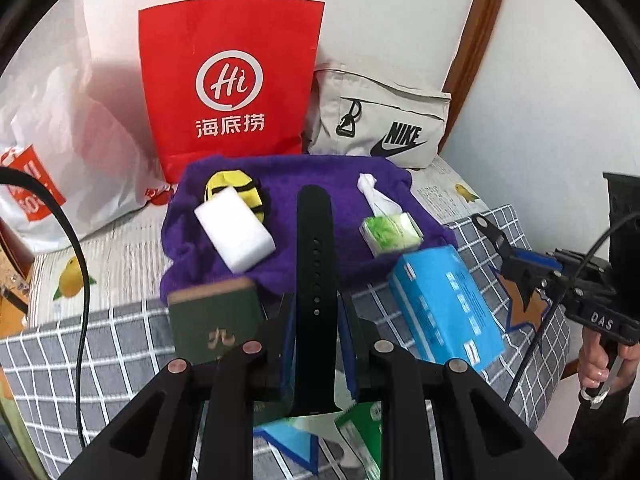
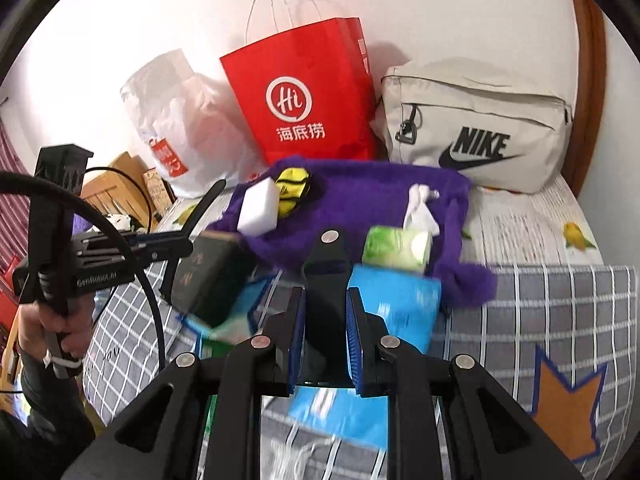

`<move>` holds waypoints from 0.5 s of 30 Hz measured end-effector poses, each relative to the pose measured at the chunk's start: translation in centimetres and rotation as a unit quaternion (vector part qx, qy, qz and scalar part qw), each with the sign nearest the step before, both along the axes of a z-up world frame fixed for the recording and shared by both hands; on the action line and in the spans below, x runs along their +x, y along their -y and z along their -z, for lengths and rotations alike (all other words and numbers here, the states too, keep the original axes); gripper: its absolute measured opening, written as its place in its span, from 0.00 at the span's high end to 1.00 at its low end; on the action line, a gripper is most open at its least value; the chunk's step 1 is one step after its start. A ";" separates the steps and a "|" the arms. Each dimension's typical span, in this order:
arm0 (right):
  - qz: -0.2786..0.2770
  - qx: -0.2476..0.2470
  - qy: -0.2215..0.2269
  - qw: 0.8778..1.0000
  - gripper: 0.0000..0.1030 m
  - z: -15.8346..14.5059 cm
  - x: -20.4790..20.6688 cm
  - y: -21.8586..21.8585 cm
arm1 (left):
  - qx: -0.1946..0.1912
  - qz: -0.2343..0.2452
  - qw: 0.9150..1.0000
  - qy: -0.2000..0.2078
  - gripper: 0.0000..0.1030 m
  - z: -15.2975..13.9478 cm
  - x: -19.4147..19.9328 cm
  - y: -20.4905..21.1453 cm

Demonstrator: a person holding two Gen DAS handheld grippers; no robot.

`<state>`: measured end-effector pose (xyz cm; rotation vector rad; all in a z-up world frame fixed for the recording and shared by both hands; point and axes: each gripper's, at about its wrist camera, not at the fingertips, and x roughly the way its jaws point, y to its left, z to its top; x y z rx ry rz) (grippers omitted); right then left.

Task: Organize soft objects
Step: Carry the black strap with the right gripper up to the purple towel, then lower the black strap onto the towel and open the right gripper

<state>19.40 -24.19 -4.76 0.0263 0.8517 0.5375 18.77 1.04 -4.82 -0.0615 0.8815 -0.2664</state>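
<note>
My left gripper is shut on a long black watch strap with holes, which stands up between the blue pads. My right gripper is shut on a shorter black strap piece with a silver stud. Both hang above the bed. Ahead lies a purple towel that carries a white sponge, a yellow-and-black striped cloth and a green tissue pack. A blue tissue pack and a dark green box lie nearer, on the grey checked blanket.
A red paper bag, a white plastic bag and a beige Nike bag stand against the wall behind the towel. A person's hand holds the left gripper's handle. Cables trail at the left.
</note>
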 end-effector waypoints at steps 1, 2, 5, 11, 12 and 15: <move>0.001 0.000 0.000 1.000 0.81 0.0 0.7 -0.1 | 0.001 0.001 1.000 -0.001 0.81 0.0 0.7 0.0; 0.001 -0.001 -0.001 1.000 0.81 0.0 1.5 -0.3 | 0.002 0.002 1.000 -0.002 0.81 0.0 1.1 -0.1; 0.007 -0.005 -0.002 1.000 0.81 0.2 3.7 -0.5 | -0.001 0.001 1.000 -0.006 0.81 0.2 2.6 -0.2; 0.021 -0.005 -0.013 1.000 0.81 0.8 7.6 -0.6 | -0.010 -0.001 1.000 -0.016 0.81 0.9 5.2 -0.6; 0.021 -0.004 -0.015 1.000 0.81 1.0 8.1 -0.6 | -0.012 -0.002 1.000 -0.017 0.81 0.9 5.4 -0.7; 0.022 -0.007 -0.021 1.000 0.81 1.4 10.2 -0.8 | -0.016 -0.004 1.000 -0.020 0.81 1.2 6.3 -1.1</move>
